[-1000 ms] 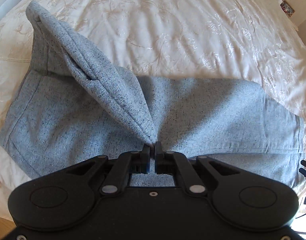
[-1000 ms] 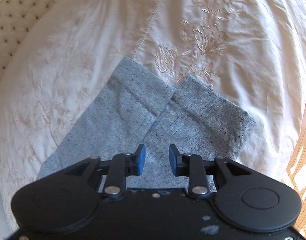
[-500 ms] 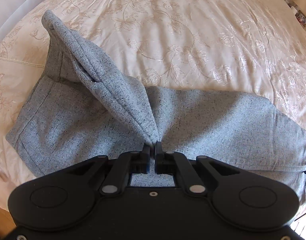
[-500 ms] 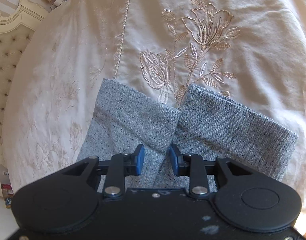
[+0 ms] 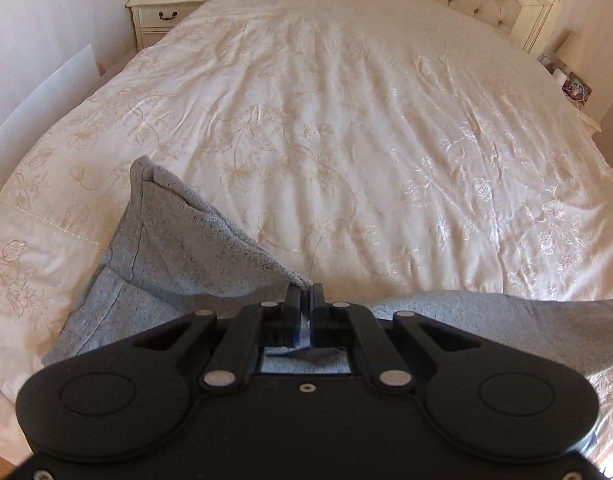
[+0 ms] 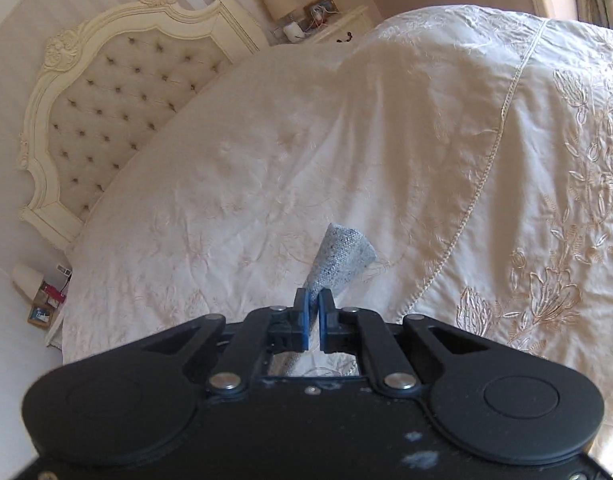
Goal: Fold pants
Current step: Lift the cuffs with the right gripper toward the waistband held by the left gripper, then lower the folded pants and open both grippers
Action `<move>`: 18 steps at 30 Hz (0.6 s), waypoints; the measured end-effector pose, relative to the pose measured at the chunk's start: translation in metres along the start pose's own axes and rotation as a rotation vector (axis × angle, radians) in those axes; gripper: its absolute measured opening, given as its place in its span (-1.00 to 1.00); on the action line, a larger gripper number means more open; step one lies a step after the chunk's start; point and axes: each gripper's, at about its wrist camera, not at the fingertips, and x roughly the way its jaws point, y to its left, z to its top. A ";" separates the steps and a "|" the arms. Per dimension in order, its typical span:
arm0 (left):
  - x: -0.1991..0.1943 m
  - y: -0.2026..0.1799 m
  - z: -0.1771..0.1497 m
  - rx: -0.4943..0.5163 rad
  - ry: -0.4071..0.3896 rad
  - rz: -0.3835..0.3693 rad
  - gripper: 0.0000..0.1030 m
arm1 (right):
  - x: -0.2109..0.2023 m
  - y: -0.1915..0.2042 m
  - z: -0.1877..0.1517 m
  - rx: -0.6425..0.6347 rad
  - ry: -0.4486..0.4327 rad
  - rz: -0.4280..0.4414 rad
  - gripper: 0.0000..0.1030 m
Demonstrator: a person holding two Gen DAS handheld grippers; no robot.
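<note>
coarse flecked grey woven pants (image 5: 194,256), satiny embroidered cream bedspread (image 5: 346,128), matt black plastic tool (image 5: 305,300)

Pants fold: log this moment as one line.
left gripper: shut on grey pants | right gripper: jaws closing on pants hem | pants partly lifted off bedspread

Right gripper (image 6: 313,295), open over the flat grey speckled woven pants (image 6: 340,264) before, is closing, pinching a cuff corner. Both views now tilt up: tufted cream headboard (image 6: 118,100) appears; fabric lifts.
</note>
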 end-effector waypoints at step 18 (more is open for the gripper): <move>0.085 0.009 -0.147 0.027 0.313 0.195 -0.90 | -0.019 -0.118 -0.114 0.022 0.202 -0.309 -0.88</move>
